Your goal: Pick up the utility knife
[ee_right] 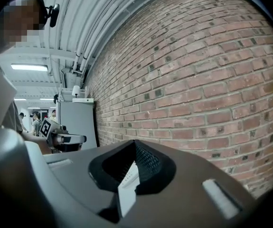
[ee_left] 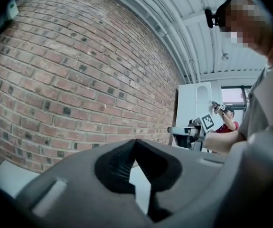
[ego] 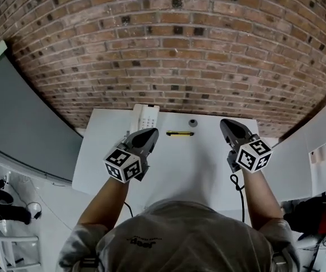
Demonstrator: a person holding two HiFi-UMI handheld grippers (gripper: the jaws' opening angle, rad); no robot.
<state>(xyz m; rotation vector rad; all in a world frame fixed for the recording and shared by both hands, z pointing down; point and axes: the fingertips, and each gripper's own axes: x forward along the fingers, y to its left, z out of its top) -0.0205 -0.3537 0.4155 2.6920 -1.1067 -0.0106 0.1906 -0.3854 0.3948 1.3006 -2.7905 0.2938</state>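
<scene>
The utility knife (ego: 180, 133), yellow and black, lies flat on the white table (ego: 168, 174), close to the far edge under the brick wall (ego: 168, 50). Just past the knife's right end sits a small dark round thing (ego: 193, 122), and off its left end lies a long white block (ego: 144, 118).

The left gripper (ego: 149, 135) hovers just left of the knife, apparently not touching it. The right gripper (ego: 228, 127) is further off on the knife's other side.

To my eye the reach is not yet finished. Whichever claw goes in should first spread its jaws, tip down from level, straddle the handle's middle across its narrow width, and stay clear of the round thing.

Both claws are clenched on nothing: the left gripper's (ee_left: 136, 144) tips meet, and so do the right gripper's (ee_right: 135, 144). The white glimpsed behind the tips lies beyond them, ungripped.
</scene>
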